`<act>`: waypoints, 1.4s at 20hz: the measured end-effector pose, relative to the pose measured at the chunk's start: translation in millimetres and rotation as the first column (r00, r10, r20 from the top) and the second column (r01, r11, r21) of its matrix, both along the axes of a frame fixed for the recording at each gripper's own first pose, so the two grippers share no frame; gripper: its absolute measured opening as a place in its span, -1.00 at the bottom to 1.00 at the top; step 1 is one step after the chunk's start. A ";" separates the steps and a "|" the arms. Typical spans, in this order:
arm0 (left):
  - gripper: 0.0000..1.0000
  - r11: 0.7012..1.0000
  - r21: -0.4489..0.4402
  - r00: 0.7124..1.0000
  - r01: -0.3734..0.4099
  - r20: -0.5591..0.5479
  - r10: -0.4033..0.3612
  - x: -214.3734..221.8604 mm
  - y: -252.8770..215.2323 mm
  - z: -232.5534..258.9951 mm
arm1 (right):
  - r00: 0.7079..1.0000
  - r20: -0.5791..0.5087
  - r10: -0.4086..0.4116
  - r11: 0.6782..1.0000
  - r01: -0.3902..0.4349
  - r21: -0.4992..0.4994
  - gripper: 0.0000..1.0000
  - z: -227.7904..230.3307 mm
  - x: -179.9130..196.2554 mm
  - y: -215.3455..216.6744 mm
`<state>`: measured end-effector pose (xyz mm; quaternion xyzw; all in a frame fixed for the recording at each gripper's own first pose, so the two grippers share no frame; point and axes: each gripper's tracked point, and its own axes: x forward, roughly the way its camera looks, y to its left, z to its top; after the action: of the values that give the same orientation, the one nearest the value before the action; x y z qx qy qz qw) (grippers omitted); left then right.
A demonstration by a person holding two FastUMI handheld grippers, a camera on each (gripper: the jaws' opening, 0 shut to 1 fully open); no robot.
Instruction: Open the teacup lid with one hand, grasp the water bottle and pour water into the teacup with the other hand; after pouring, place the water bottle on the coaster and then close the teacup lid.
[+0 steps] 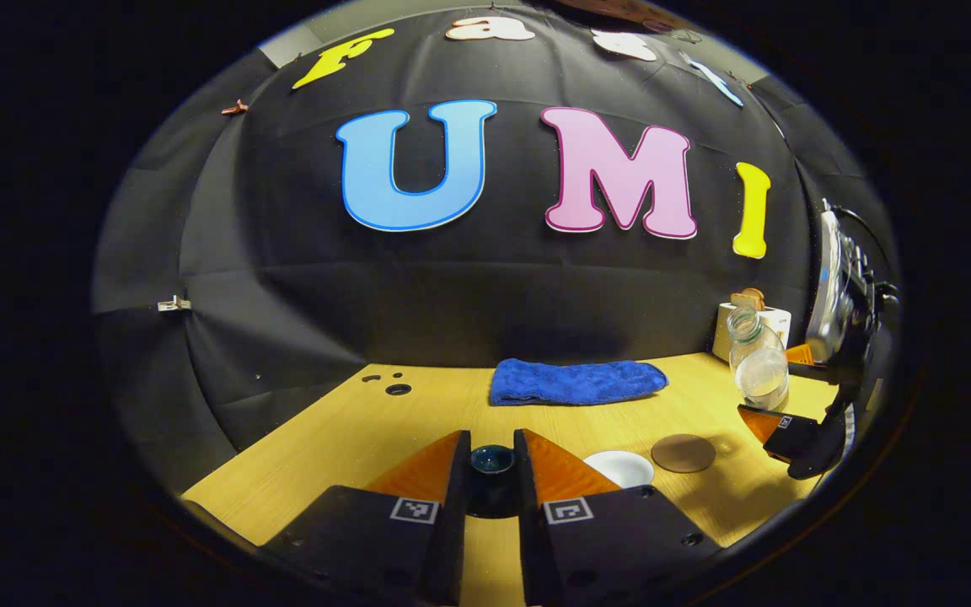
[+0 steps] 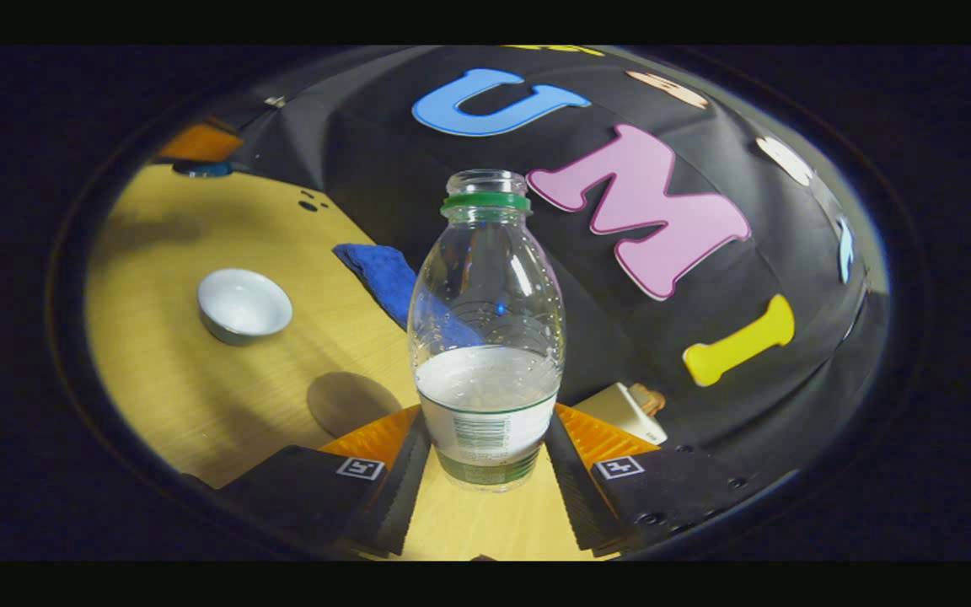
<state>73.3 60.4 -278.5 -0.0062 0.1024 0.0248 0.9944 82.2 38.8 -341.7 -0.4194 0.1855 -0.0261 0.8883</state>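
Right tongs (image 2: 490, 472) clamp water bottle (image 2: 486, 337) — part full; teacup (image 2: 244, 304) uncovered.

Bottle base (image 2: 485, 472) behind gripper fingers (image 2: 393, 497).

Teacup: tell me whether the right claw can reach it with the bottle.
Probably yes: the teacup stands open, its lid gripped in the left claw, and just the flat coaster lies between it and the bottle.

We see bare tabletop (image 1: 351, 438) left of the teacup (image 1: 620, 466). On its right the coaster (image 1: 683, 453) lies flat; the blue cloth (image 1: 576, 382) lies behind, against the wall.
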 end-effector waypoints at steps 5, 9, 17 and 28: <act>-0.39 0.999 -0.025 1.000 -0.027 -0.012 0.027 -11.4 9.8 -4.9 | 0.996 -0.052 0.071 0.986 -0.078 -0.148 0.51 5.0 0.0 -5.3; -0.47 0.999 -0.029 0.999 -0.045 -0.025 0.044 -18.0 16.4 -10.5 | 0.988 -0.097 0.122 0.956 -0.144 -0.257 0.48 10.1 -2.9 -3.8; -0.39 0.997 -0.036 0.996 -0.065 -0.059 0.063 -22.5 27.8 -24.1 | 0.973 -0.161 0.167 0.863 -0.223 -0.453 0.43 5.6 5.3 5.3; -0.30 0.997 -0.039 0.995 -0.073 -0.067 0.070 -25.0 34.1 -28.4 | 0.962 -0.189 0.199 0.752 -0.273 -0.600 0.48 13.8 16.2 -1.3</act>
<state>48.3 94.5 -307.0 -0.0294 0.1352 0.0584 0.9887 98.4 37.5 -327.9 -0.7088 0.1620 0.0504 0.6847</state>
